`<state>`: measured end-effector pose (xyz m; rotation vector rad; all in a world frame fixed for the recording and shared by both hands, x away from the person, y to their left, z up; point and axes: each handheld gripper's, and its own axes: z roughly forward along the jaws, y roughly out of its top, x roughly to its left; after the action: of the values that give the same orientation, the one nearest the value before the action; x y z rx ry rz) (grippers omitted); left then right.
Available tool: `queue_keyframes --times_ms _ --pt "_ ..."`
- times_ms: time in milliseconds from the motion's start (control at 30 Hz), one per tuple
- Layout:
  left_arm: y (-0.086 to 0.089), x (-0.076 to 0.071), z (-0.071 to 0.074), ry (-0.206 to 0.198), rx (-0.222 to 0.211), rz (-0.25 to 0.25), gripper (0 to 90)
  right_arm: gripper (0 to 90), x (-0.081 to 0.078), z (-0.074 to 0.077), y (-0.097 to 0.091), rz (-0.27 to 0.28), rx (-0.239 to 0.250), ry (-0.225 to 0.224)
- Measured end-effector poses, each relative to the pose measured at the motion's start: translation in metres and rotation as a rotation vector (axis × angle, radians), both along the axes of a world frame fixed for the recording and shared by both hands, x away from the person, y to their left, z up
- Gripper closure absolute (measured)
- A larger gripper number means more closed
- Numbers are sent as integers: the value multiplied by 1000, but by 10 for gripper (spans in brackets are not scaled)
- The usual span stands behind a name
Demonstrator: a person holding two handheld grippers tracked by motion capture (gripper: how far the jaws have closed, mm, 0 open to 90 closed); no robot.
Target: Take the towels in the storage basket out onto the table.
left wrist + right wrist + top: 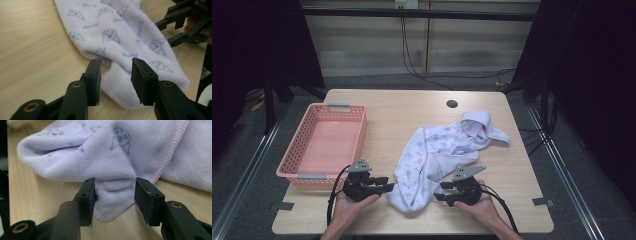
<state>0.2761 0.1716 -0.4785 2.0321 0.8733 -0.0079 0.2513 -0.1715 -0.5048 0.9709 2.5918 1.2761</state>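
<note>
1. High view: a pale towel (pixel 432 155) printed with small blue figures lies crumpled on the wooden table (pixel 402 112), running from the far right down to the near edge. A pink basket (pixel 292 150) sits at the table's left, apart from the towel. A dark round hole (pixel 452 104) marks the tabletop beyond the towel. The left gripper (pixel 387 187) lies low on the table, pointing right at the towel's near end; the right gripper (pixel 439 191) faces it from the other side (the two point at each other across the cloth). A hand (pixel 349 207) holds the left one and another hand (pixel 482 202) the right.

2. Left gripper view: the left gripper (pixel 116 72) has its jaws parted, with the hemmed near end of the towel (pixel 120 37) lying between them. The pads stand clear of the cloth on both sides, so nothing is clamped. The right gripper (pixel 167 33) shows at upper right, beside the towel's far edge.

3. Right gripper view: the right gripper (pixel 115 192) is also spread apart, a folded corner of the towel (pixel 100 152) tucked between the jaws. The left jaw touches the fold; the right jaw stands just off it (no squeeze visible). The stitched hem curves under the corner onto the table (pixel 37 200).
</note>
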Motion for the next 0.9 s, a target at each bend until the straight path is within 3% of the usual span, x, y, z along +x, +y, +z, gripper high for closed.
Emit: queue_keyframes --times_ms 67,133,167,233,267,333,433,533,567,600,667,733,767,867,900 --pt "-3 2 -2 3 -12 -16 541 534 -3 -1 2 0 -17 -32" --pt "-9 5 -6 1 43 -27 520 727 -8 0 2 0 -58 -64" --pt "-12 7 -9 7 68 -43 512 802 -8 1 0 -3 -54 -39" --pt "-18 11 -13 25 98 -59 538 868 -9 2 -7 -15 -42 -10" --pt "-19 11 -13 22 99 -83 659 883 -9 4 -12 -25 -34 2" --pt "-19 9 -11 11 77 -96 832 883 -11 11 -22 -47 -25 -11" --pt "-11 9 -3 6 -3 -81 864 886 -11 33 -46 -114 37 -42" --pt "-3 8 13 -24 -69 -32 869 887 -13 57 -77 -183 95 -84" --pt "0 9 21 -33 -121 -22 869 887 -14 62 -83 -194 106 -90" --pt "0 10 31 -47 -143 -20 869 888 -16 70 -89 -200 125 -104" --pt "-8 12 53 -108 -113 -23 869 888 -19 85 -96 -205 138 -132" --pt "-18 17 78 -151 -129 -19 869 888 -19 101 -98 -224 153 -174" --pt "-22 18 91 -194 -127 -15 869 888 -18 109 -101 -234 167 -194" --pt "-32 24 124 -253 -183 -31 868 888 -17 130 -111 -263 210 -246" --pt "-37 25 126 -254 -189 -41 863 888 -17 134 -115 -273 217 -253"
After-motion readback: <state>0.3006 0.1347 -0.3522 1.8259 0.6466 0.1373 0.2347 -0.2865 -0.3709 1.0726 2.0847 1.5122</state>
